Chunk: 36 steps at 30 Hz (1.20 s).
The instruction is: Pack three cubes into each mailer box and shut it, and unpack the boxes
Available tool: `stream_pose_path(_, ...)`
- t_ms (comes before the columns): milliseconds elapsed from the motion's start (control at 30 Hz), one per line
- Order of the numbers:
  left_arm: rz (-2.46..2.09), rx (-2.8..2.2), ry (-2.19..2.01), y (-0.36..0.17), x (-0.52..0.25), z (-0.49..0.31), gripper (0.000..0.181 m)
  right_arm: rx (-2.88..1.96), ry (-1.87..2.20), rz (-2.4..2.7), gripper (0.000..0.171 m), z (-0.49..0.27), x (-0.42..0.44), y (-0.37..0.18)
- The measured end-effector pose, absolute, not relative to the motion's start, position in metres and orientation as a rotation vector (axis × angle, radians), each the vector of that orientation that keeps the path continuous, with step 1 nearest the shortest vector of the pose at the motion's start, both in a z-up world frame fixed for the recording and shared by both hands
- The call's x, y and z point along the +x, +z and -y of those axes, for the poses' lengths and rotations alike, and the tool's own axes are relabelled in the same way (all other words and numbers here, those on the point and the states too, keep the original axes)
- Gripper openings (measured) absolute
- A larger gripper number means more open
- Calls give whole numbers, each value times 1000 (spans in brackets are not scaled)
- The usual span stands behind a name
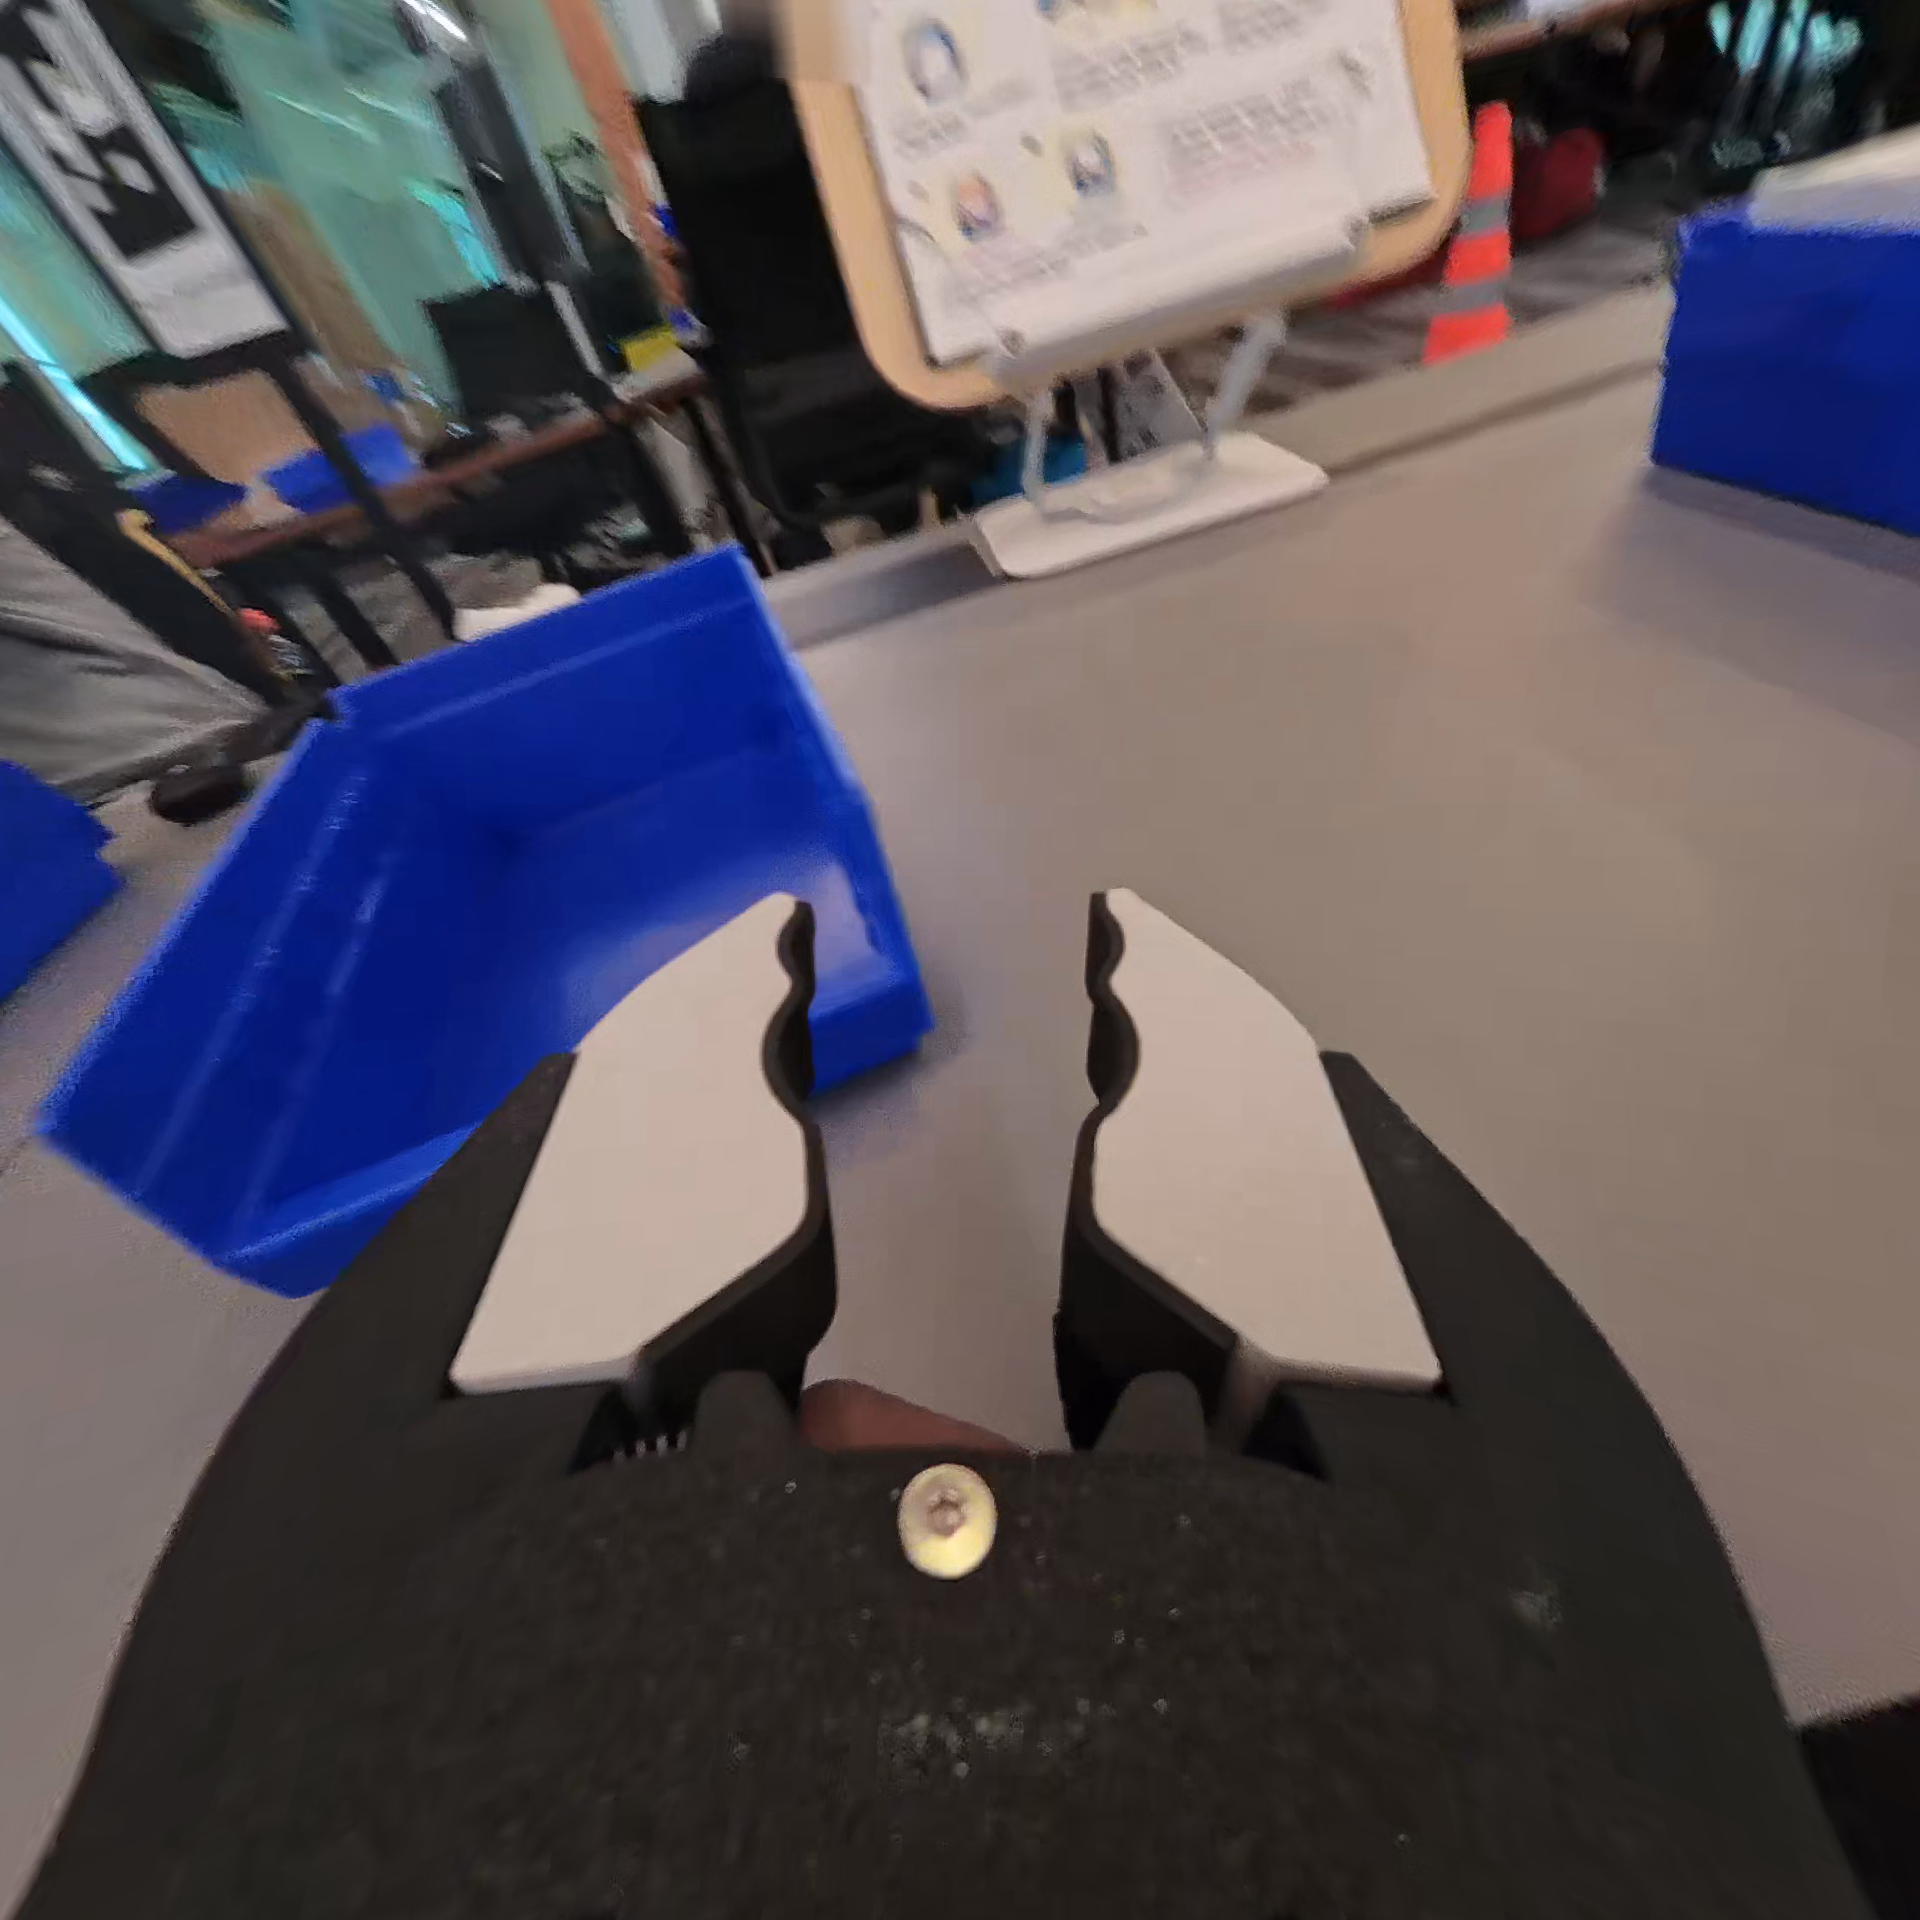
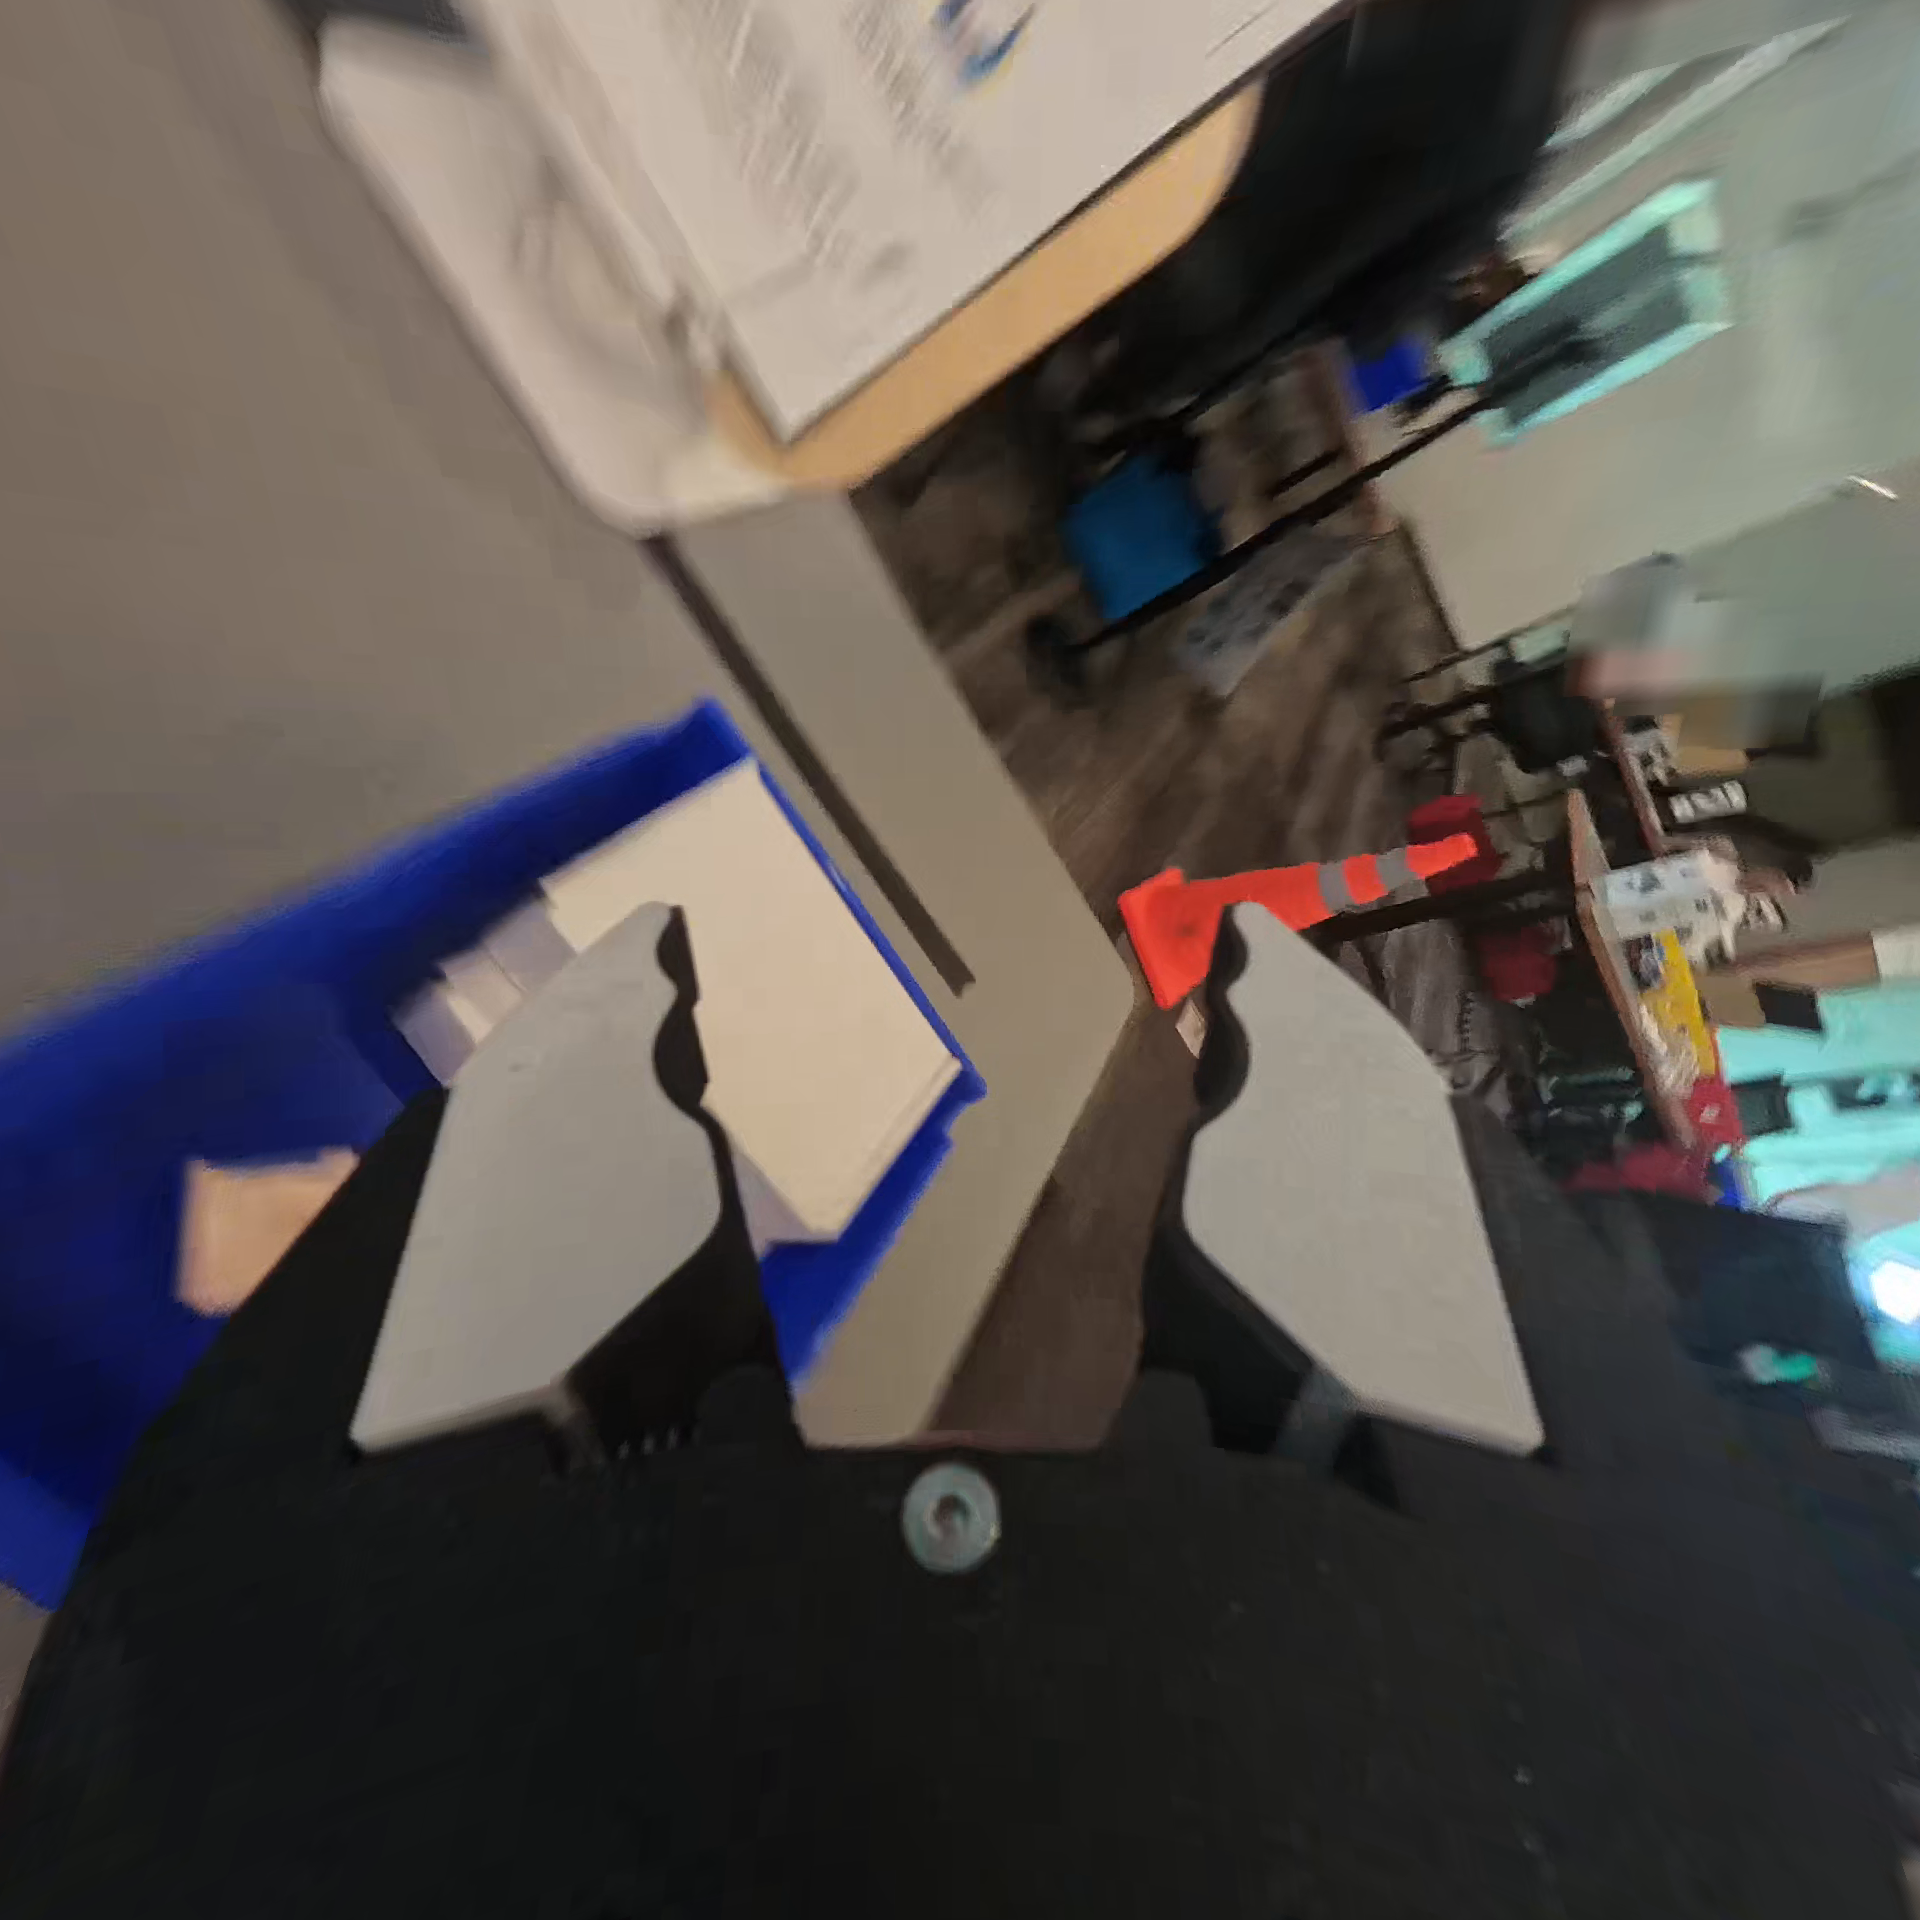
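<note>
Even indoor light; heavy motion blur, worst in right view.

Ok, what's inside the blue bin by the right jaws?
The blue bin holds stacked flat white mailer boxes, top one shut. A jaw covers part of the stack, so whatever lies under or beside it is hidden. No cubes show.

White mailer boxes [image 2: 790,997] lie flat, stacked inside a blue bin [image 2: 208,1049].

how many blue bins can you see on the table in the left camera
3. One empty blue bin sits front left by the left hand-held gripper, a second far right, and a sliver of a third at the left edge. Others may lie outside the view.
</note>
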<state>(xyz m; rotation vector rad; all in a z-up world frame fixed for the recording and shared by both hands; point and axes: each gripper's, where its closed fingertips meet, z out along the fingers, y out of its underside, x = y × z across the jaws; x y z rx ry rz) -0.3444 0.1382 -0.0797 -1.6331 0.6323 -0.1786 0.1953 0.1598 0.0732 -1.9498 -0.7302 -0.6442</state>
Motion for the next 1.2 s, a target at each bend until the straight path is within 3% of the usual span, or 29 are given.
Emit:
stream_pose_path(67,-584,-1632,-199,-76,-361,-144,46,-1817,-531,453,83,-122,170,88)
stream_pose_path(167,-520,-1779,-274,-90,-378,-149,46,-1648,-242,127,43,-65,129,53)
stream_pose_path(200,-507,-1818,-345,-93,-377,-148,45,-1654,-144,70,40,-53,114,26)
stream_pose_path(300,-481,-1884,-471,-100,-376,-148,46,-1809,-78,-213,52,-24,104,-69)
stream_pose_path(400,-497,-1924,-449,-110,-375,-153,49,-1817,-75,-292,46,-5,92,-103)
stream_pose_path(533,-520,-1945,-436,-119,-371,-158,44,-1806,-249,-240,36,7,100,-108)
stream_pose_path(933,-548,-1871,-431,-111,-367,-155,39,-1819,-195,-258,34,1,108,-116)
stream_pose_path(1200,-617,-1845,-417,-111,-357,-148,34,-1840,-104,-175,42,-16,87,-121)
